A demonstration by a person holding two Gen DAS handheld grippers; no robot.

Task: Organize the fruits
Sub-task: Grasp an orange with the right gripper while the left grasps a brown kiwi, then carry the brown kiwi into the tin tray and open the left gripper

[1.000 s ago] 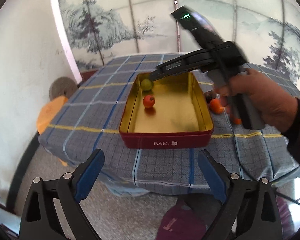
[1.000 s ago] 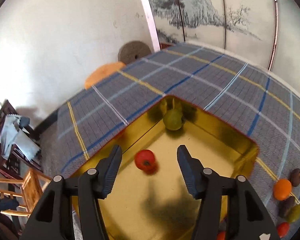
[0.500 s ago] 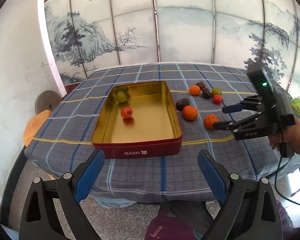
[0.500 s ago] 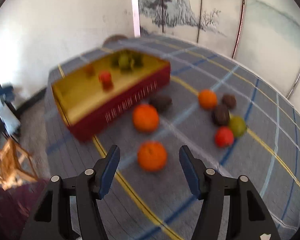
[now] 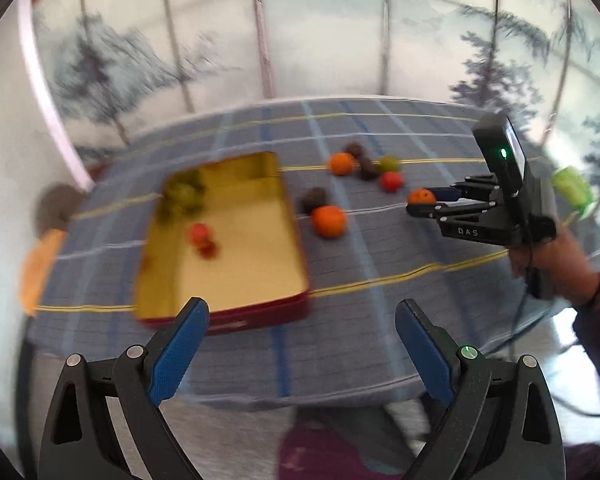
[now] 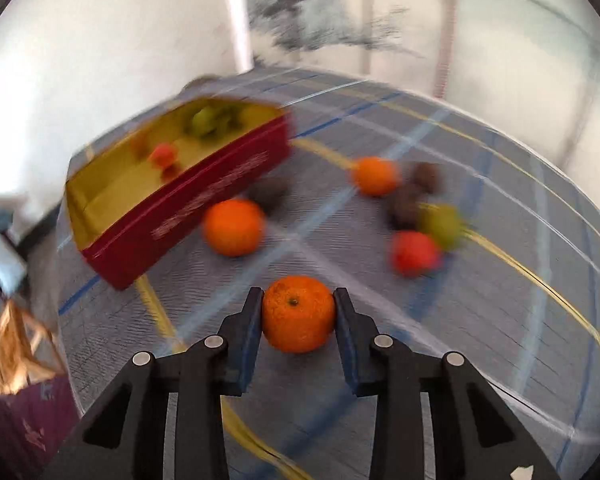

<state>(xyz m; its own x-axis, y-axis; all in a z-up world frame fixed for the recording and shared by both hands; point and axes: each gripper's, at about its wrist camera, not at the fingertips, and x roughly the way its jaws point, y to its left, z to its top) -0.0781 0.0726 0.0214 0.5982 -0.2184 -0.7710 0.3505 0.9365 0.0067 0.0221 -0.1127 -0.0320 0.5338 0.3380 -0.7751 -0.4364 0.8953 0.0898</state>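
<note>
An orange sits between the pads of my right gripper, whose jaws are closing and press on both its sides. The left wrist view shows that same right gripper at the right with the orange at its tips, above the cloth. A red tin with a gold inside holds a green fruit and a small red fruit. My left gripper hangs wide open in front of the table's near edge, holding nothing.
Loose on the blue plaid tablecloth lie two more oranges, a red fruit, a green fruit and dark fruits. A hand holds the right gripper. A wooden chair stands off the table's left.
The right gripper left the tin, swung over to the loose fruit and shut on the nearest orange. The left view has shifted, so the tin now sits further left.
</note>
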